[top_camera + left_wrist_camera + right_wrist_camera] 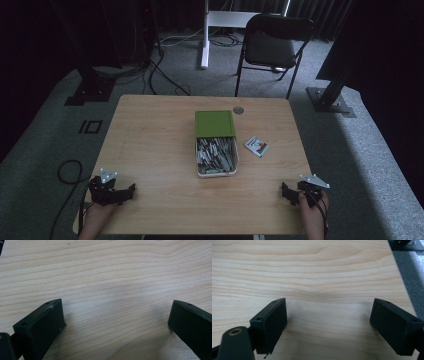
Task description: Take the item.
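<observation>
A white box full of small grey and white pieces stands mid-table, its green lid resting over the far end. A small white card packet lies just right of it. My left gripper rests near the table's front left corner, open, with only bare wood between its jaws. In its own view the left gripper has the jaws wide apart. My right gripper sits near the front right corner, open and empty; the right gripper view looks onto wood grain.
The wooden table has a round grommet at its far edge. A black folding chair and a white stand are behind it. Cables trail on the grey carpet at left.
</observation>
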The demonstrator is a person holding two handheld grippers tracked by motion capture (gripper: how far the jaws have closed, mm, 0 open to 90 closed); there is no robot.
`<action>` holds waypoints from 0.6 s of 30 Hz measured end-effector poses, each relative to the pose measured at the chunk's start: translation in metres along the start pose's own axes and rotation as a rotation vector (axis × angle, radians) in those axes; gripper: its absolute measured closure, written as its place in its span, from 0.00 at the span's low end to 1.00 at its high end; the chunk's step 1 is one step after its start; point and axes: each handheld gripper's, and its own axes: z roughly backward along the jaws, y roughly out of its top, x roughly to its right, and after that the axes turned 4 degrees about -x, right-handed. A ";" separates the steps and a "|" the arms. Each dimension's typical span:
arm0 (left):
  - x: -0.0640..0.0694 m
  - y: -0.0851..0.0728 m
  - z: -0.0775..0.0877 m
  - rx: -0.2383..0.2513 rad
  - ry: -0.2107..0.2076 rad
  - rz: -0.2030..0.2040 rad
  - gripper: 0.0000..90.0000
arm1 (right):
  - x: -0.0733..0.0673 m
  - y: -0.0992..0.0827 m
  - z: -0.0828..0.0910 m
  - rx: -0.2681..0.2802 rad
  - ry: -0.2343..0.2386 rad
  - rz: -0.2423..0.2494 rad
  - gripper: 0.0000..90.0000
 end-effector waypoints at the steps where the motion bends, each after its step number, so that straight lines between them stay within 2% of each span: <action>1: 0.000 0.000 0.000 0.001 0.000 0.000 0.01 | 0.002 -0.001 0.001 0.002 -0.004 -0.003 0.15; 3: 0.000 0.000 0.000 0.001 0.000 0.000 0.01 | 0.004 -0.002 0.001 0.003 -0.010 -0.015 0.15; 18: 0.000 0.000 0.000 0.000 0.000 0.000 0.01 | 0.002 -0.001 0.001 0.000 -0.014 -0.012 0.14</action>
